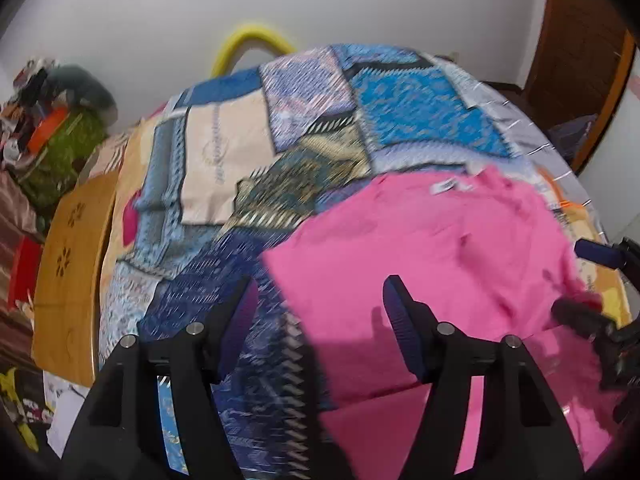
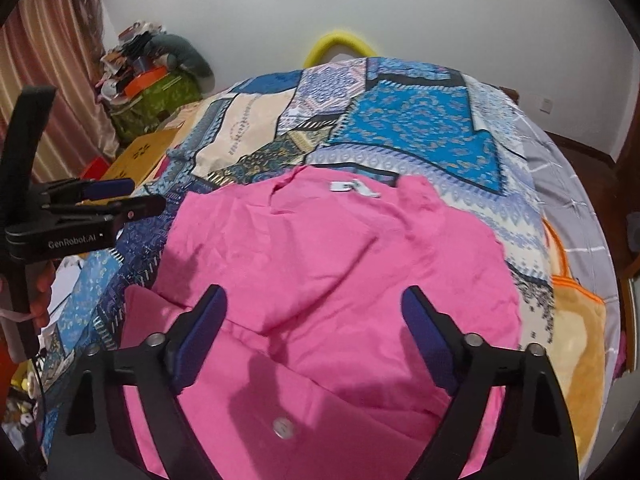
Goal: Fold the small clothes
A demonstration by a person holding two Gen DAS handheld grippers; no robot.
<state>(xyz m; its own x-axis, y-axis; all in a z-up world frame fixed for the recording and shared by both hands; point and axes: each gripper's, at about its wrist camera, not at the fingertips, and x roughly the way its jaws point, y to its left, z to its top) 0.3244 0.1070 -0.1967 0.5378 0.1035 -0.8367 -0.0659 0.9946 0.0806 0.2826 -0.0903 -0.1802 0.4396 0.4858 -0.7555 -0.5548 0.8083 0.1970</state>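
A pink garment (image 2: 328, 264) lies spread and partly folded on the patterned blue bedspread (image 2: 420, 128), with a white label (image 2: 352, 188) at its far edge and a button (image 2: 283, 427) near me. It also shows in the left wrist view (image 1: 440, 264). My right gripper (image 2: 314, 312) is open and empty above the garment's near part. My left gripper (image 1: 320, 300) is open and empty over the garment's left edge; it appears from the side in the right wrist view (image 2: 132, 196). The right gripper's fingers (image 1: 592, 252) show at the right edge of the left wrist view.
A wooden board (image 1: 68, 264) lies at the bed's left side. A cluttered green box (image 2: 156, 96) stands by the curtain (image 2: 52, 80). A yellow hoop (image 2: 340, 46) rises behind the bed. An orange blanket (image 2: 580, 344) lies at the right. A wooden door (image 1: 576, 40) is at the far right.
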